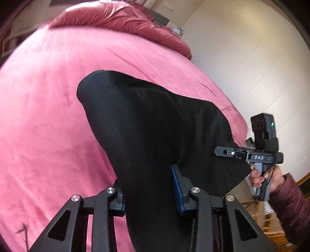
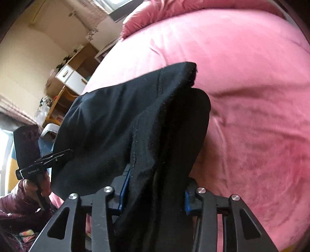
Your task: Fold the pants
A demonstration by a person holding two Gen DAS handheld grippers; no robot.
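Note:
The black pants hang lifted above the pink bed, stretched between my two grippers. My left gripper is shut on a thick bunch of the fabric; the cloth fills the gap between its blue pads. My right gripper shows in the left wrist view at the right, clamped on the far edge of the pants. In the right wrist view the pants drape over my right gripper, which is shut on them. The left gripper shows there at the left, gripping the cloth's edge.
The pink bedspread lies under the pants, with a bunched pink duvet at the far end. A white wall stands to the right. A wooden desk with drawers stands beside the bed.

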